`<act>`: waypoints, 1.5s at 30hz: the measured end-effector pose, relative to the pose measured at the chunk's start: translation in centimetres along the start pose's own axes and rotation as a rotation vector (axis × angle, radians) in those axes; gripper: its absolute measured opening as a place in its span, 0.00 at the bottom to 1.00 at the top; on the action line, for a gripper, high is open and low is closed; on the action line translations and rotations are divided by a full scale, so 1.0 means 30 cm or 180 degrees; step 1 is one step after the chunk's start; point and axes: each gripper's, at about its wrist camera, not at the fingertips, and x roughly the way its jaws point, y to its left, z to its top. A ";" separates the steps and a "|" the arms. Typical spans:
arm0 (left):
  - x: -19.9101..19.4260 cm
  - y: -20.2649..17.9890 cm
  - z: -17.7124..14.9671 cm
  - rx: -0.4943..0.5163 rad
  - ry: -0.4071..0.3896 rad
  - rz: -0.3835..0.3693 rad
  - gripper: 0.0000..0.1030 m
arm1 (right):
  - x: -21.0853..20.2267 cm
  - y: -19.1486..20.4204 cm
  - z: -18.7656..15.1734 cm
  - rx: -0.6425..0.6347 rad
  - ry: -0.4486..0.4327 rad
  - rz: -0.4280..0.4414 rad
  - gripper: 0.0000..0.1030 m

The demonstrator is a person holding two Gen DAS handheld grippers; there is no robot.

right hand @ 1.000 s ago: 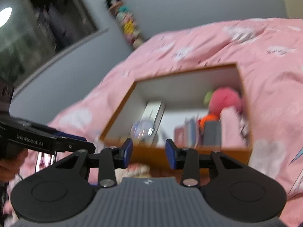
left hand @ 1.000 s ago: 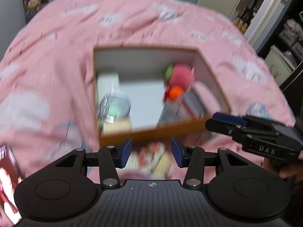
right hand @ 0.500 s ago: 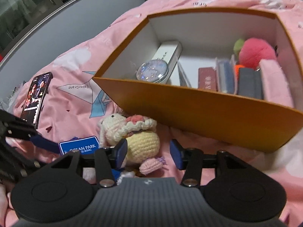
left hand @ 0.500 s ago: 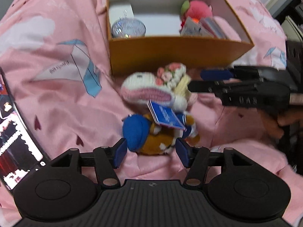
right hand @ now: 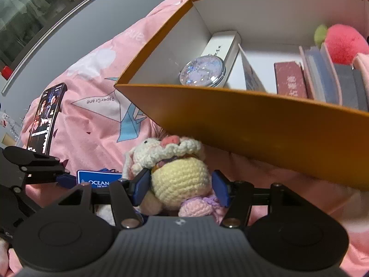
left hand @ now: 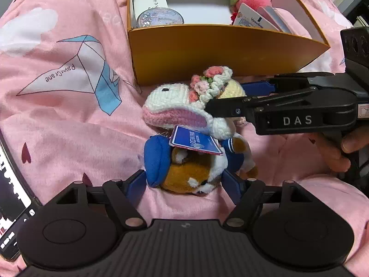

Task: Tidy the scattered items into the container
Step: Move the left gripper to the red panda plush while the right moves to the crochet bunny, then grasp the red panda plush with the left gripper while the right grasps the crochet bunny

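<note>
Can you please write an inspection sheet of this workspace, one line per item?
Surface: pink bedspread with paper-crane print.
Job's things: crocheted bunny and brown plush with blue tag lie before the orange box, which already holds a white carton, glitter compact, cards, pink plush.
Clutter: lit phone on the bedspread.
Grippers: left gripper open around the brown plush; right gripper open around the bunny; both just opening.
Cables: nothing seen.
Surroundings: grey wall.
</note>
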 end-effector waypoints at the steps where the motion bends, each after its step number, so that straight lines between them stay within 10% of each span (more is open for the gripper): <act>1: 0.003 0.000 0.001 0.0003 -0.0011 -0.0001 0.82 | -0.001 0.000 -0.003 0.0020 -0.0005 0.0014 0.58; 12: -0.042 -0.059 -0.002 0.0518 -0.0246 0.0069 0.72 | -0.146 0.006 -0.041 0.0117 -0.0222 -0.0267 0.47; 23: -0.088 -0.144 0.104 0.1402 -0.0448 -0.0014 0.74 | -0.319 -0.026 -0.132 0.0291 -0.0320 -0.1256 0.48; 41: -0.094 -0.039 0.082 0.0209 -0.0904 -0.0377 0.76 | -0.292 -0.062 -0.151 0.0432 -0.0197 -0.1327 0.52; 45: -0.112 -0.035 0.071 0.0112 -0.0632 -0.0442 0.76 | -0.307 -0.062 -0.148 0.0411 -0.0233 -0.1329 0.53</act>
